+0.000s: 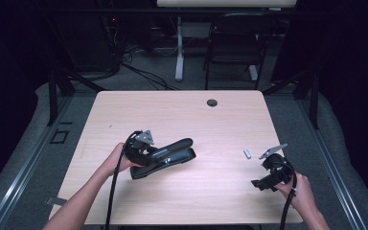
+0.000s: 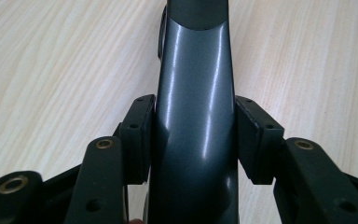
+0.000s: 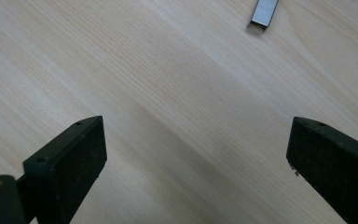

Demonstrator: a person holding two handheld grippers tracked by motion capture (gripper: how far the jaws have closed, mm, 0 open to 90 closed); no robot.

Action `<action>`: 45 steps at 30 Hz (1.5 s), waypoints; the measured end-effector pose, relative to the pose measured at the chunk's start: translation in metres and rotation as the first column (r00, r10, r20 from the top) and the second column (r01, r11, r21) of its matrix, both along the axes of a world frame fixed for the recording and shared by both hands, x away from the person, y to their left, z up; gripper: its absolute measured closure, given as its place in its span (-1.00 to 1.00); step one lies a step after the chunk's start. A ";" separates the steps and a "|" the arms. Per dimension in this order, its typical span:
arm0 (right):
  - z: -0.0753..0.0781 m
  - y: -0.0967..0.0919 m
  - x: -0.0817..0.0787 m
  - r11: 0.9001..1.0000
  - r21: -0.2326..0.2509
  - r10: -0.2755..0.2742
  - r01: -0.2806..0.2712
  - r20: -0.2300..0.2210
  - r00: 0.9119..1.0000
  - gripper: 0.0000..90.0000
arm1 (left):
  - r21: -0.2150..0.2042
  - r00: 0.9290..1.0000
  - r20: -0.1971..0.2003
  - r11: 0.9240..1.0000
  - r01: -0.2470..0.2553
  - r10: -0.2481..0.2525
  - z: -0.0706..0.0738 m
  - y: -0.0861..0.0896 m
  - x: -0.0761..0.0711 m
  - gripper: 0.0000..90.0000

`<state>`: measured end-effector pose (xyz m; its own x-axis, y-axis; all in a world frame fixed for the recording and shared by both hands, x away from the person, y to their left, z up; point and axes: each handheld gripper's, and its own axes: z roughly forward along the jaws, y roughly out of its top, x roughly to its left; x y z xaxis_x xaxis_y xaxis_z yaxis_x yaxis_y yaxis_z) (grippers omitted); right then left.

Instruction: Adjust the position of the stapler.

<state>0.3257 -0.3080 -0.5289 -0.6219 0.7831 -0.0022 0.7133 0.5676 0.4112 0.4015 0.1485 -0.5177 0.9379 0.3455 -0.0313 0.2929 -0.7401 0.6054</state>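
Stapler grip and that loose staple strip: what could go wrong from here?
1. The left claw clamps the stapler on its smooth, glossy, rounded top arm, so it could slip or twist between the pads.
2. The staple strip is small and lies flat on the table; the right claw, open wide and short of it, may nudge it away rather than pinch it.

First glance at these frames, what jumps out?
The big dark stapler left of the table's centre, clamped at its rear by the left gripper, whose fingers press both its sides. Next, the small strip of staples lying alone toward the right edge, beside the open right gripper.
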 end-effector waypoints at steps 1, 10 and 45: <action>0.000 0.000 0.000 1.000 -0.006 0.000 0.000 0.002 1.000 -0.90 | -0.001 1.000 0.000 1.000 0.018 -0.018 0.000 -0.003 -0.001 0.17; 0.000 0.000 0.000 1.000 0.007 -0.006 0.006 0.009 1.000 -0.90 | -0.002 0.996 -0.002 0.996 0.091 -0.091 0.000 -0.016 -0.003 0.17; 0.003 0.005 -0.001 1.000 0.001 0.013 -0.013 0.008 1.000 -0.89 | -0.014 0.976 -0.015 0.976 0.219 -0.219 -0.001 -0.036 -0.014 0.16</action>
<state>0.3245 -0.3025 -0.5262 -0.6323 0.7747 -0.0060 0.7025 0.5766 0.4172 0.3875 0.1121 -0.5191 0.9901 0.1314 -0.0501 0.1344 -0.7797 0.6116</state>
